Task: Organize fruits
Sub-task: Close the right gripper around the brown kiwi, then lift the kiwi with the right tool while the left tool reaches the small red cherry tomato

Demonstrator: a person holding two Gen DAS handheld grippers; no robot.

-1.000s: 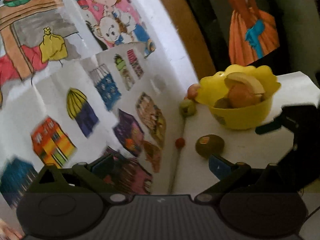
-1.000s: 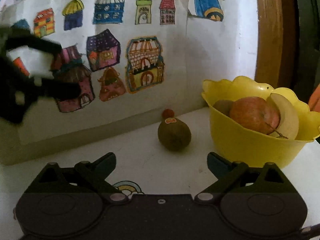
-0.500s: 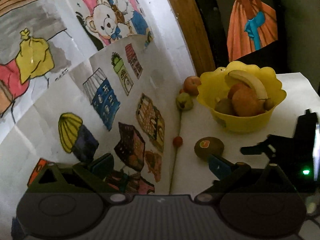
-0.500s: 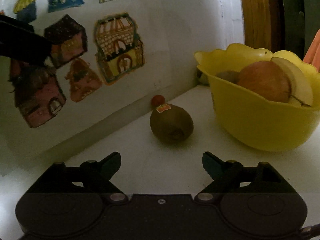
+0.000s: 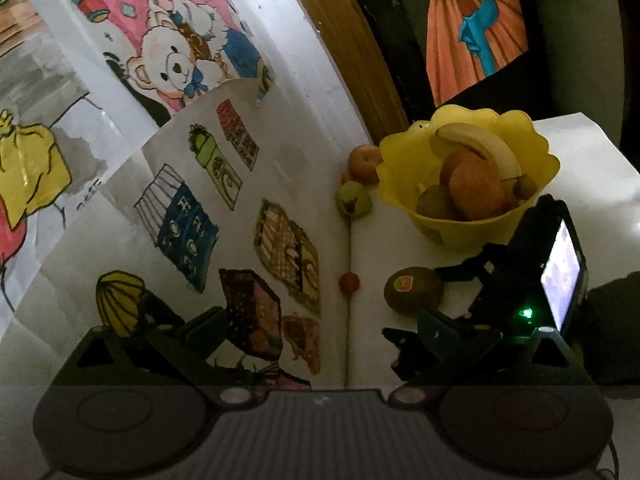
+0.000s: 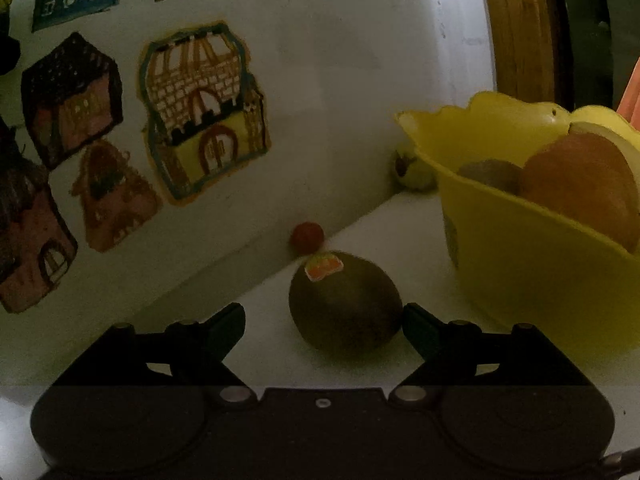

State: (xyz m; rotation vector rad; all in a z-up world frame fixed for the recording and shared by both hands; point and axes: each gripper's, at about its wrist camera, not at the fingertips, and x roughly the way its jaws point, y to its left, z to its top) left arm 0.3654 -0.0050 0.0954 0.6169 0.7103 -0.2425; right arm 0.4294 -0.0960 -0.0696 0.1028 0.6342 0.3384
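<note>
Kiwi (image 6: 346, 306) sat between the spread right tongs (image 6: 324, 330), looked soft and bruisable, so I'd pinch its fat middle gently; left tongs (image 5: 316, 332) spread, empty

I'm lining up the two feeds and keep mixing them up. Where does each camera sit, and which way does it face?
Left wrist: high on the left gripper, facing the drawing-covered wall and yellow bowl; its own fingers and the right gripper show.
Right wrist: low on the right gripper, facing the kiwi between its open fingers.
Shared: kiwi, bowl, small red fruit.
</note>
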